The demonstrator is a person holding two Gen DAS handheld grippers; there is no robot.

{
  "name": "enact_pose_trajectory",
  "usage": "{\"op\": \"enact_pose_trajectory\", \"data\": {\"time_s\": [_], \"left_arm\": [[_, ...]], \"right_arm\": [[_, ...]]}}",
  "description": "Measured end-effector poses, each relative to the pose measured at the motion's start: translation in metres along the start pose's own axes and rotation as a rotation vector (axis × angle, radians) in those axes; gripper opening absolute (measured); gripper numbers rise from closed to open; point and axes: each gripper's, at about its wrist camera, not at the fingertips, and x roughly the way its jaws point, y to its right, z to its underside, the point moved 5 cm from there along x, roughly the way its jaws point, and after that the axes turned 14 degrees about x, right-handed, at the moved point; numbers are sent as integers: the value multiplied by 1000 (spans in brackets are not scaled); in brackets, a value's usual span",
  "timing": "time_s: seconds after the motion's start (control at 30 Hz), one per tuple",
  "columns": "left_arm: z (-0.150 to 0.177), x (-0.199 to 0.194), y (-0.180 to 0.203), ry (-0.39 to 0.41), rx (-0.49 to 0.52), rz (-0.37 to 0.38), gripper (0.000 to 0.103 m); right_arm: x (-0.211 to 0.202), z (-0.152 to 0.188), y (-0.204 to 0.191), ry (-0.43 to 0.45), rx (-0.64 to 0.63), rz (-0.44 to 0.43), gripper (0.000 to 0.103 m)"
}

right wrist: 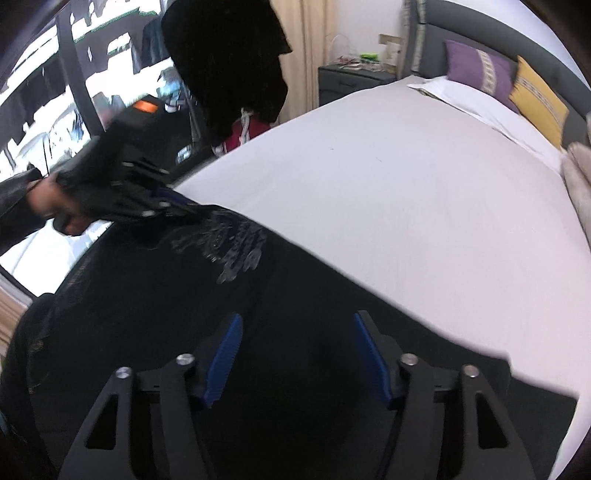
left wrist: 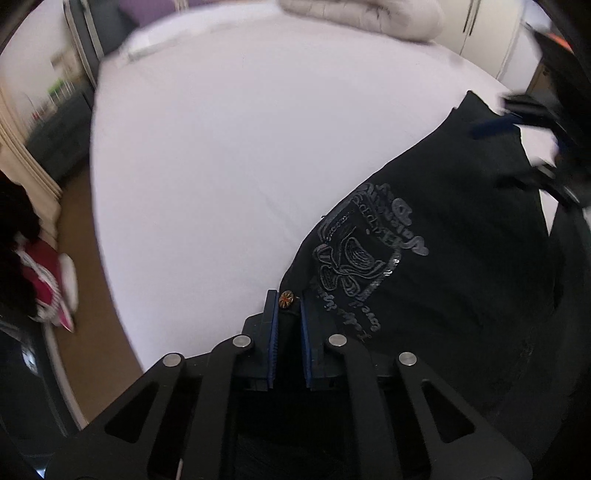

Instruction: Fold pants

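Black pants [left wrist: 443,258] with a grey printed emblem [left wrist: 362,243] lie on the white bed sheet [left wrist: 221,166], along its near edge. My left gripper [left wrist: 287,310] is shut on the pants' waist edge, just below a small metal button [left wrist: 287,298]. In the right wrist view the same pants [right wrist: 184,295] spread under my right gripper [right wrist: 297,350], whose blue pads stand wide apart above the cloth and press on nothing. The left gripper [right wrist: 162,199] shows there blurred at the left, held by a hand [right wrist: 48,199].
A beige folded blanket [left wrist: 362,14] lies at the far end of the bed. Purple [right wrist: 480,70] and yellow [right wrist: 539,99] pillows lean on the grey headboard. A dark nightstand [right wrist: 351,79] stands beside the bed. A dark hanging garment [right wrist: 229,62] and red cloth [left wrist: 48,291] are by the bed's side.
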Motion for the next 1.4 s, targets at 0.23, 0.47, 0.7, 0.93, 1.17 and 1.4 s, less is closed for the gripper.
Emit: {"op": "enact_pose_trajectory", "data": {"time_s": [0.23,0.47,0.7,0.93,1.17,1.4], "left_arm": [[25,-48,29,136,9,-50,9],[41,-71,43,169,45,-50,9],[48,-87,52,200,6,-38,9],[68,-123,77,228,-75,-8,9],[108,-163,124,202,-94,30,9],[172,-190,206,138,-67,142,9]], "right_arm": [[35,-31,-8,-75,-136,29,52],[62,-38,-8,-202,-207,39,44],[41,-32,-10,-206,-147,23,7],[-13,-11,-33,-100,-84,4,5],[-32,53,-100,-131,-144,-68,5],[-64,137,-141,-182,-234,-22,5]]}}
